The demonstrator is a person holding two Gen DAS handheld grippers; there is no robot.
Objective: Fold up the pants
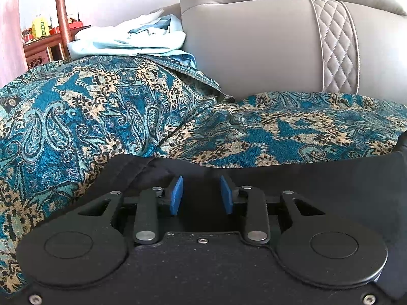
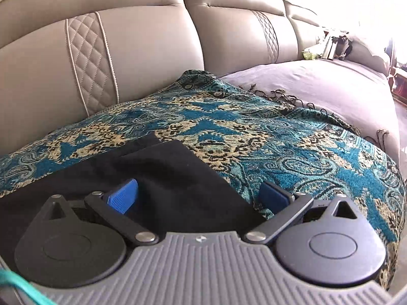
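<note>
The black pants (image 1: 318,175) lie flat on a teal and gold paisley throw (image 1: 89,117) over the sofa seat. In the left wrist view my left gripper (image 1: 202,195) sits low over the pants near their left edge. Its blue pads stand a little apart with dark cloth beneath the gap, and they do not press on it. In the right wrist view the pants (image 2: 165,167) end in a folded corner. My right gripper (image 2: 198,198) is spread wide over that corner, its left pad on the cloth side and its right pad over the throw (image 2: 279,137).
A beige leather sofa back (image 1: 254,50) with quilted strips rises behind the seat. A pile of light blue clothes (image 1: 127,40) lies at the far left, beside a wooden cabinet (image 1: 43,48). A lilac cover (image 2: 330,84) drapes the seat to the right of the fringed throw.
</note>
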